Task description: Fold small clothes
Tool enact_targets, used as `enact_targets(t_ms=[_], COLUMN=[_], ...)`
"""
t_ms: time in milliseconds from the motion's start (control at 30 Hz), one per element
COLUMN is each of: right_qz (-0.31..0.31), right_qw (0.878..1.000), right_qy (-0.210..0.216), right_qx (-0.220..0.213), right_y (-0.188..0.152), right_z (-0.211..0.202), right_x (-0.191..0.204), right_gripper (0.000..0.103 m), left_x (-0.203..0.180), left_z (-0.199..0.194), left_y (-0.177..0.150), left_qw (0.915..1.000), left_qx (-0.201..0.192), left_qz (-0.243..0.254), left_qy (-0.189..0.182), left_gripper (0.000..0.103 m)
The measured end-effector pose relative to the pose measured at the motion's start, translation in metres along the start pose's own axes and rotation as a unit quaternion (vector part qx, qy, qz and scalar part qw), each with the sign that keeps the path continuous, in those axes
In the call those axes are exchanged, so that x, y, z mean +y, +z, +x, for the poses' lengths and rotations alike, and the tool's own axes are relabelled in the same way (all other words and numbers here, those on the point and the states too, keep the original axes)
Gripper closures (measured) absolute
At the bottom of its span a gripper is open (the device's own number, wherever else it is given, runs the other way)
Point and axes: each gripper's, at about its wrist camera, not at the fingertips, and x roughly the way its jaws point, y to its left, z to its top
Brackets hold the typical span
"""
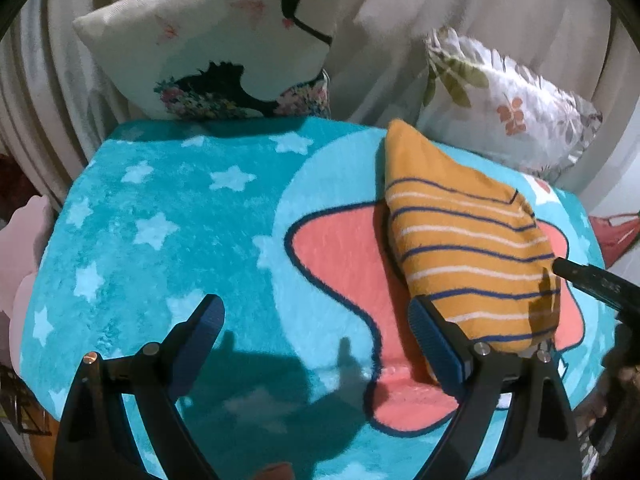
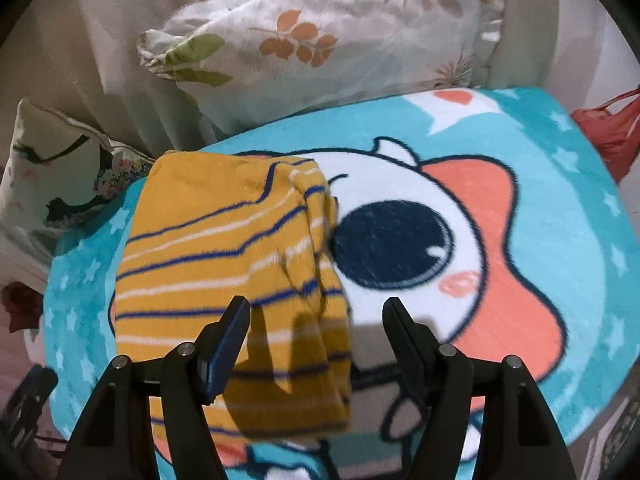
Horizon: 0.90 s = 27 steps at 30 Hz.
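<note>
**Ana:** Right wrist view first. How do the jaws of the right gripper [image 2: 316, 320] stand?

**Ben:** Apart, with nothing pinched. The folded edge of the yellow striped garment [image 2: 224, 256] lies under the gap, nearer the left finger, and the pads do not press on it.

**Ana:** And the left gripper [image 1: 316, 320]?

**Ben:** Spread wide, over bare pile. Its right-hand finger [image 1: 432, 344] sits just beside the garment's near edge; whether it touches the cloth I cannot tell.

**Ana:** Where is the garment overall?

**Ben:** Flat on the turquoise star blanket [image 1: 152, 216], folded into a narrow strip with blue and white stripes, laid partly across the pink star print [image 1: 336, 256]. From the right wrist it also covers the edge of a cartoon face with a big dark eye [image 2: 392, 244].

**Ana:** Further out?

**Ben:** An eyelash cushion [image 1: 224, 40] and a leaf-print pillow [image 1: 508, 112] lean against pale curtains [image 1: 400, 8] behind the blanket. A red bag [image 2: 612, 132] shows at the right rim.
</note>
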Motion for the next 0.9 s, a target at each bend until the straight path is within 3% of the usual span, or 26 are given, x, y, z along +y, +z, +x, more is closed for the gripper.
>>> enact_targets(t_ms=[200, 367, 667, 733, 900], right_qz=[-0.028, -0.038, -0.07, -0.083, -0.105], right_qw=[0.999, 0.996, 0.987, 0.983, 0.975], right_qy=[-0.044, -0.065, -0.087, -0.086, -0.056], right_qx=[-0.008, -0.05, -0.116, -0.139, -0.19], right_y=[-0.019, -0.016, -0.001, 0.0, 0.001], right_z=[-0.016, -0.04, -0.068, -0.078, -0.101], right_x=[0.009, 0.009, 0.0, -0.002, -0.007], right_gripper=[0.03, 0.026, 0.022, 0.022, 0.007], left_x=[-0.008, -0.018, -0.031, -0.033, -0.046], left_z=[0.016, 0.013, -0.03, -0.043, -0.076], left_y=[-0.006, -0.007, -0.004, -0.006, -0.012], left_qw=[0.9996, 0.9998, 0.9962, 0.993, 0.9781], left_qx=[0.027, 0.018, -0.059, -0.079, -0.142], left_qz=[0.003, -0.002, -0.034, -0.046, -0.056], left_qy=[-0.007, 0.001, 0.055, 0.075, 0.141], left_gripper=[0.01, 0.01, 0.01, 0.01, 0.01])
